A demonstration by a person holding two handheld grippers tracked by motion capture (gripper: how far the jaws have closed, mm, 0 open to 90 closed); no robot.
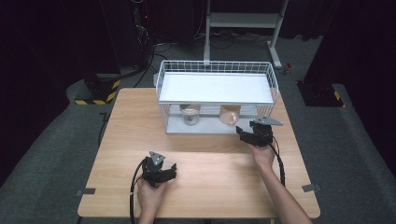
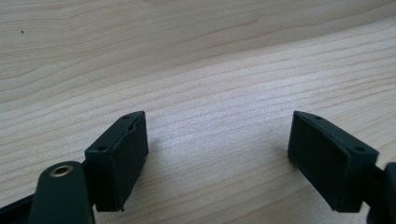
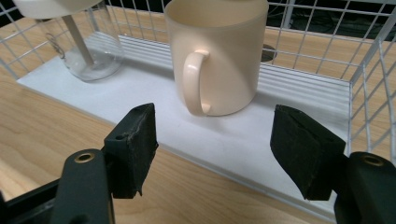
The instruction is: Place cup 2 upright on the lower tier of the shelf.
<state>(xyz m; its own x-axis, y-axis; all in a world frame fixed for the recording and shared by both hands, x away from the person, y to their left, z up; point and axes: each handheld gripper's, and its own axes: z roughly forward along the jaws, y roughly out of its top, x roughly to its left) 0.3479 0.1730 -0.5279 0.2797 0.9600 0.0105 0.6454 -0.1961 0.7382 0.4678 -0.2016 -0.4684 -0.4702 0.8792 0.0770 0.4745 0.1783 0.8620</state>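
Table [image 1: 205, 163]: pale wood top, bare between the two hands
Wire rack [image 1: 217, 95]: white, two-level, standing at the far middle of the table; a white shelf on top, a white base plate below, with its front open toward the person
Cream mug [image 3: 216, 53]: upright on the rack's lower plate, right of centre, its handle turned toward the right gripper; it stands just beyond the jaw tips, centred in the gap between them, and is not touched
Glass jar [image 3: 86, 46]: clear, on the same lower plate, to the left of the mug and apart from it
Right gripper [image 3: 212, 140]: jaws spread apart with nothing between the pads; tips level with the front edge of the base plate, pointing into the rack's lower level
Right hand [image 1: 263, 156]: forearm stretched forward from the bottom edge, holding the gripper just in front of the rack's right end
Left gripper [image 2: 217, 149]: jaws parted over bare wood, holding nothing
Left hand [image 1: 150, 193]: low near the table's front edge, left of centre, well apart from the rack, its gripper pointing right
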